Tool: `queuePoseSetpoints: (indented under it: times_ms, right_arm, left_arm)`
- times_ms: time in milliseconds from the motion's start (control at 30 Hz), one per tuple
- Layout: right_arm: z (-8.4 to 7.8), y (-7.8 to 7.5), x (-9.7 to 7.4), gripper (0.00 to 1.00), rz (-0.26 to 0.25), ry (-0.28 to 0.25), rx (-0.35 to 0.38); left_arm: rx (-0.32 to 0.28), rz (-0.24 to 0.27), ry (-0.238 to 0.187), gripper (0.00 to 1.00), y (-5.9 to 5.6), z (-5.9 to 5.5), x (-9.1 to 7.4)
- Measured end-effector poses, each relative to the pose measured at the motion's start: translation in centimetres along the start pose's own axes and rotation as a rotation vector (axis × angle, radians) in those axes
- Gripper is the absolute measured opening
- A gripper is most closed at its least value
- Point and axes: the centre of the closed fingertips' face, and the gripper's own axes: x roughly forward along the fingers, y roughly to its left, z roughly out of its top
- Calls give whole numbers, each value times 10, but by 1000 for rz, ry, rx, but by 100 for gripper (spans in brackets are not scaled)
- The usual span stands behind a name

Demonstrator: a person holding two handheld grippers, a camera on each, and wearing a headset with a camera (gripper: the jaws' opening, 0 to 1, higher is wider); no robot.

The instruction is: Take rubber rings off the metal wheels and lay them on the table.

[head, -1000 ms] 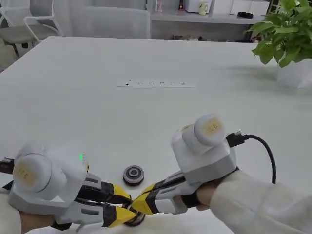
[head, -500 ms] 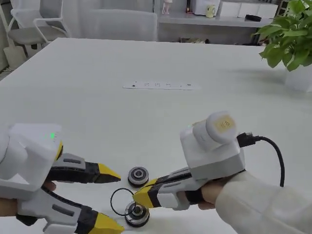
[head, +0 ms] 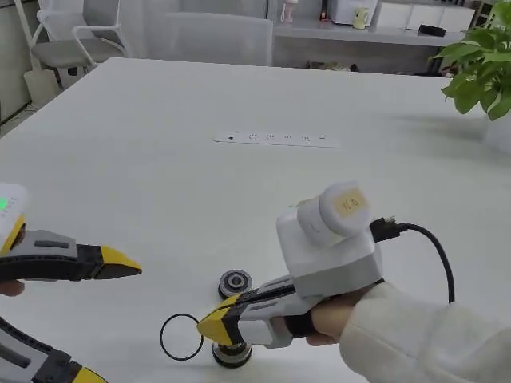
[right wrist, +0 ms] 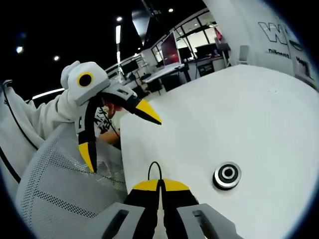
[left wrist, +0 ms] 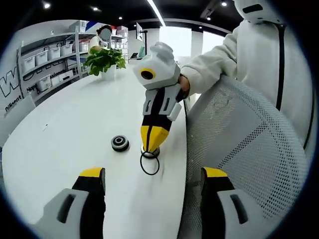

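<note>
Lower centre of the head view: right tool [head: 214, 323], jaws pressed together, tip down on the near wheel [head: 232, 353]. Cannot tell whether pinching anything or merely pinning that wheel. Just left of the tip, touching or nearly so: one rubber ring [head: 182, 337], flat on the worktop [head: 239, 199], apparently off its wheel already. A little higher in the same view: second wheel [head: 236, 282], dark band around it, so probably ring still on. At the left edge: left tool [head: 112, 323], jaws wide apart, holding nothing, well clear of both wheels.

Main risk: snagging. Seen in the right gripper view as a thin arc directly behind the closed tips, so possibly caught under or between them. Could be dragged or flicked away on lifting off.

Next risk: the edge. Judging by the left gripper view, lying near the worktop's near edge, at lower middle of that frame. Could be swept off by one careless pass of either tool.

Last: the wheels themselves. Small, round, likely to roll or skate once let go. Same for the second wheel if gripped off-centre. Likely to squirt sideways rather than give up its ring. Best taken slowly, one tool pinning, the other peeling.
</note>
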Motion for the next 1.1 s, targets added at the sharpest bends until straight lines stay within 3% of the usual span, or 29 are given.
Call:
queuePoseSetpoints:
  times_ms: [167,433,500,800,1100]
  right_arm:
    - [-10,-7,16,0,-36,61,-147]
    - [-10,-20,25,3,-68,66,-168]
    - [-11,-25,21,10,-86,61,-157]
    - [-8,-37,-11,9,-102,11,-115]
    - [-32,-37,-32,13,-100,29,-110]
  left_arm:
    - [-33,26,2,77,4,-5,-5]
    - [-37,30,-10,76,3,-1,-3]
    - [-30,23,-8,76,2,-1,1]
    - [7,4,-44,68,4,15,12]
    - [27,-11,-63,62,11,29,43]
